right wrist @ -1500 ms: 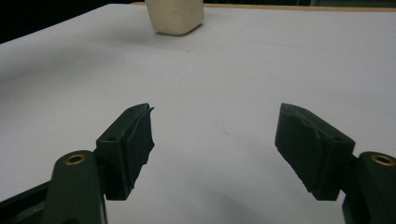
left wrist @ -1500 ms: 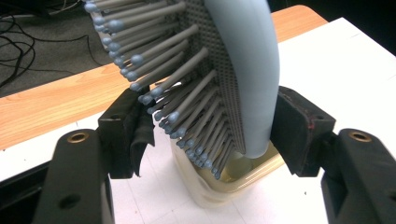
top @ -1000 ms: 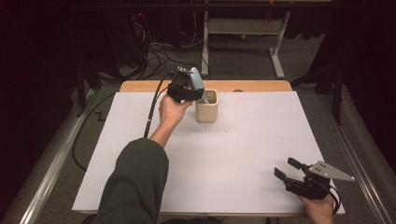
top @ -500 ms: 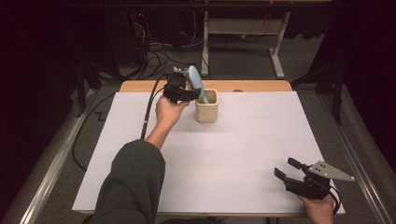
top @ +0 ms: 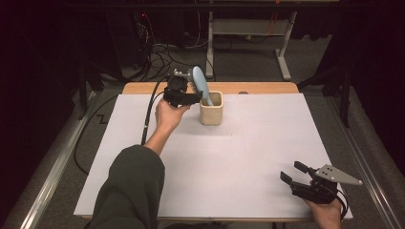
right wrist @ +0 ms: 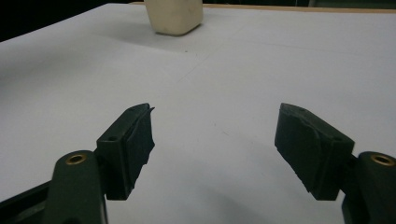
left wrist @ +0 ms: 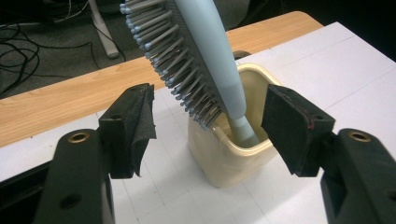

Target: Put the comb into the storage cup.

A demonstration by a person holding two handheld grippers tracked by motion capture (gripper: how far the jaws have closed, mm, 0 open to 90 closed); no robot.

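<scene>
Left gripper view: bristly hairbrush (left wrist: 196,60) (squarish cup (left wrist: 233,158)).

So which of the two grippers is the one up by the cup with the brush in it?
The left gripper, at the far edge of the table beside the beige cup holding the blue-grey brush. The right gripper sits at the near right corner, with bare table around it.

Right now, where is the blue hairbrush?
In the high view the hairbrush stands handle-down in the cream cup at the table's far middle, leaning left toward the left tool.
</scene>
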